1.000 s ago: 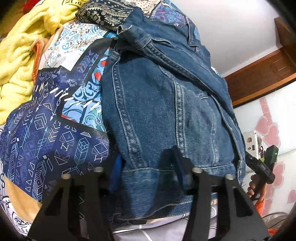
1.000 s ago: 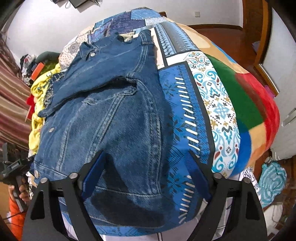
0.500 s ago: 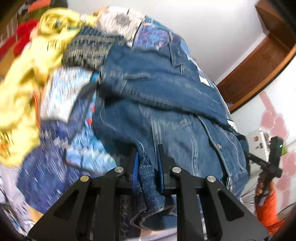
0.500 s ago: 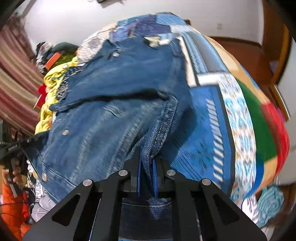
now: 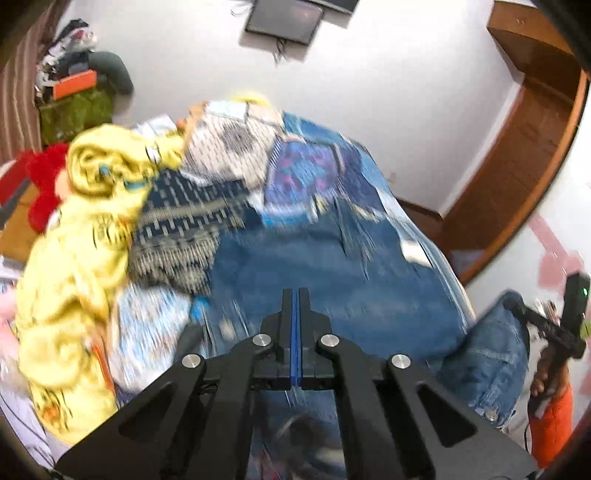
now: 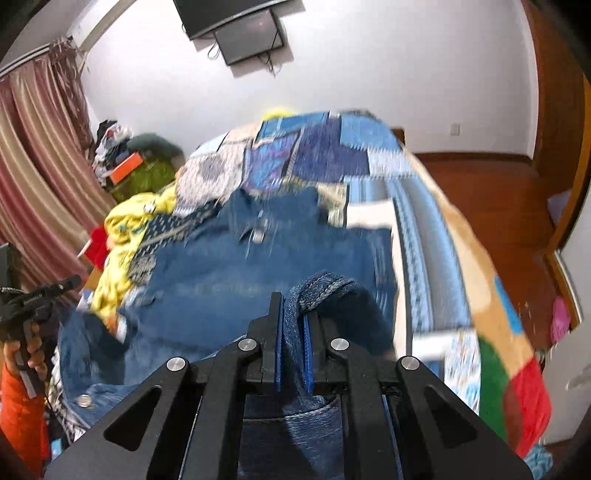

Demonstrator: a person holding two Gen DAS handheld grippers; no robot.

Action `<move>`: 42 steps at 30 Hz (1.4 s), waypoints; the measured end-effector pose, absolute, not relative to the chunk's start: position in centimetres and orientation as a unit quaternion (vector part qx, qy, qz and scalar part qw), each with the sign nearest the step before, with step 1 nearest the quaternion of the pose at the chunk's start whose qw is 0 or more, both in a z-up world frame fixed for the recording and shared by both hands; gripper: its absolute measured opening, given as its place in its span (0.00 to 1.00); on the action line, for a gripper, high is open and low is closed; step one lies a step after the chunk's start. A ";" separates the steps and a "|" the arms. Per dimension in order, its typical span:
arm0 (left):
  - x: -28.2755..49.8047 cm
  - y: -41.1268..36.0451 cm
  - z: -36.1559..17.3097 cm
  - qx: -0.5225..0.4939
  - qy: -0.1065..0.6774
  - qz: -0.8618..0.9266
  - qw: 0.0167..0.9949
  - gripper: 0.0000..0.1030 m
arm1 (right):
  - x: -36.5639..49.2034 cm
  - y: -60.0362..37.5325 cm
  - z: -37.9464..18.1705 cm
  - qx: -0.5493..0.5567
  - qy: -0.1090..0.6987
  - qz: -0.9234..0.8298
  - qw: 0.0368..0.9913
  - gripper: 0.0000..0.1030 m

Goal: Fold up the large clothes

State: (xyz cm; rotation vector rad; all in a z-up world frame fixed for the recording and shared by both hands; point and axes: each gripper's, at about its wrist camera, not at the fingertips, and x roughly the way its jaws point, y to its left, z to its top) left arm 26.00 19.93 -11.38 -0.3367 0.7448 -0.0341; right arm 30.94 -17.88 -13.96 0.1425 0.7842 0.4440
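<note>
Two grippers hold up the jacket (image 6: 280, 266) hem at 6 o'clock: the right gripper (image 6: 293, 332) pinches denim, while the left gripper (image 5: 295, 321) is clamped tight, its catch unclear. The fold has only begun; the jacket lies on the bed (image 6: 436, 236).

A white wall (image 6: 369, 74) backs the room, with a dark flat screen (image 6: 236, 26) mounted high on it and cables hanging just below. Left of the screen hangs a striped pink curtain (image 6: 33, 155). Right of the screen, brown wooden trim (image 6: 554, 110) runs down to a reddish wooden floor (image 6: 487, 184). A small wall socket (image 6: 456, 129) sits low under the screen's right side.
</note>
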 end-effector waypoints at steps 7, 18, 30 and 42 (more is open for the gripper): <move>30.4 21.7 -14.7 -0.165 0.415 -0.001 0.895 0.00 | 36.0 -15.5 -16.5 0.051 0.403 0.188 0.894 0.08; 25.9 24.4 -22.4 -0.198 0.526 0.006 0.827 0.43 | 36.2 -17.6 -20.2 0.071 0.441 0.185 0.875 0.08; 20.9 23.7 -21.2 -0.179 0.516 0.020 0.837 0.52 | 33.1 -21.0 -18.6 0.091 0.456 0.156 0.871 0.41; 23.3 19.3 -24.3 -0.166 0.540 -0.034 0.824 0.62 | 28.9 -22.9 -18.8 0.070 0.473 0.140 0.867 0.64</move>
